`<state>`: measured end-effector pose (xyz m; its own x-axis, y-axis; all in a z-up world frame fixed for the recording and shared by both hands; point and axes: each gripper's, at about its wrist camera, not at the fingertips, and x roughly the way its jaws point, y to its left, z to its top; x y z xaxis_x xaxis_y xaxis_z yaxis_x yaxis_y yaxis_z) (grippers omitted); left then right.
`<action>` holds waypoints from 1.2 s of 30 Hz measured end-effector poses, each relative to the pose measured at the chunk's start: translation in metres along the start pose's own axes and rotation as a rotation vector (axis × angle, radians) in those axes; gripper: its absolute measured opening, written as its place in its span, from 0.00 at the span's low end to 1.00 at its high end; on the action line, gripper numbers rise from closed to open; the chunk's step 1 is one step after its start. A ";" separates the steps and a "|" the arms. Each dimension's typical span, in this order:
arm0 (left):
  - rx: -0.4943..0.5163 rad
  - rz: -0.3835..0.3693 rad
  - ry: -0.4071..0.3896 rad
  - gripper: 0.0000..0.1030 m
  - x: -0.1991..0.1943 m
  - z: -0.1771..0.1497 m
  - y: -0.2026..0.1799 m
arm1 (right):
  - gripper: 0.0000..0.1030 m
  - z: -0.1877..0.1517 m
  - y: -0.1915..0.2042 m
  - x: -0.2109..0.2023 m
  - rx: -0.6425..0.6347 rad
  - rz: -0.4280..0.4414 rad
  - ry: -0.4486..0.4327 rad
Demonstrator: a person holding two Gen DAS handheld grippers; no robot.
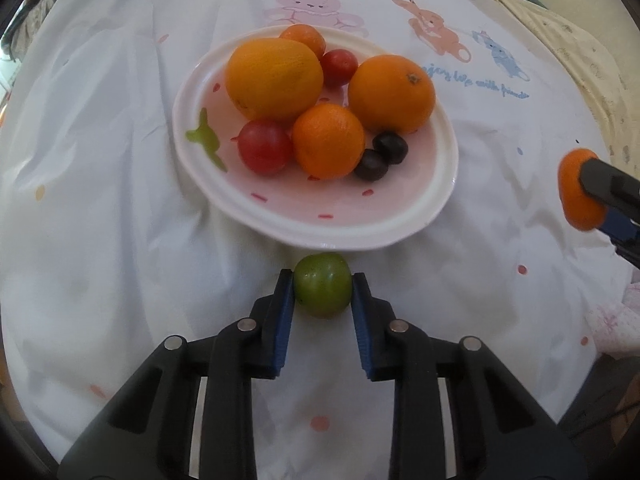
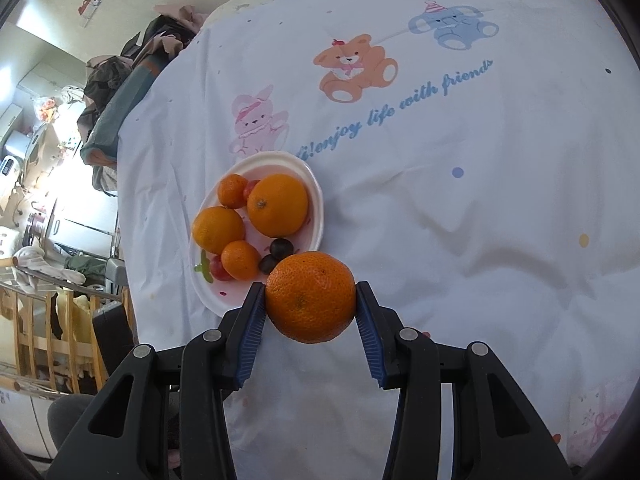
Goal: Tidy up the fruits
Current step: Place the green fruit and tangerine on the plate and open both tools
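Left wrist: left hand-held gripper (image 1: 322,285) clamps green fruit (image 1: 322,285), possibly a tomato; right hand-held gripper (image 2: 311,300) clamps mandarin (image 2: 311,297).

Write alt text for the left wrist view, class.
Left tongs grip a small round green fruit just short of a white oval plate holding oranges, red and dark fruits, on a white cartoon-printed cloth. At far right, the right tongs hold an orange mandarin.

5 orange citrus fruits are being counted: 4 on the plate (image 1: 436,204), incl. a big one (image 1: 274,78), + 1 tangerine (image 2: 311,297) off it. 2 red fruits (image 1: 265,147), 2 dark plums (image 1: 390,148), 1 green fruit (image 1: 322,285), 1 plate and 2 grippers are being seen.
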<state>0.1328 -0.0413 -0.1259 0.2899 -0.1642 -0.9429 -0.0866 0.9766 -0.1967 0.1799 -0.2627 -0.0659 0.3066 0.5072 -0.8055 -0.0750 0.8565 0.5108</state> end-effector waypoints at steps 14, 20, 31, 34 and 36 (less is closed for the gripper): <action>-0.014 0.048 -0.117 0.24 -0.066 0.031 0.031 | 0.45 0.005 0.015 0.009 -0.020 0.056 0.012; 0.010 0.048 -0.109 0.24 -0.044 0.054 0.041 | 0.45 0.016 0.019 0.041 -0.012 0.093 0.061; -0.016 -0.011 -0.074 0.24 -0.018 0.052 0.036 | 0.46 0.024 0.016 0.085 0.025 0.103 0.110; -0.011 -0.024 -0.076 0.24 -0.016 0.050 0.032 | 0.46 0.022 0.015 0.092 0.044 0.109 0.122; 0.003 -0.026 -0.078 0.24 -0.016 0.050 0.030 | 0.48 0.022 0.016 0.093 0.043 0.110 0.114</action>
<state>0.1728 -0.0024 -0.1036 0.3654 -0.1783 -0.9136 -0.0751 0.9726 -0.2198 0.2285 -0.2041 -0.1263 0.1893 0.6072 -0.7717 -0.0604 0.7916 0.6080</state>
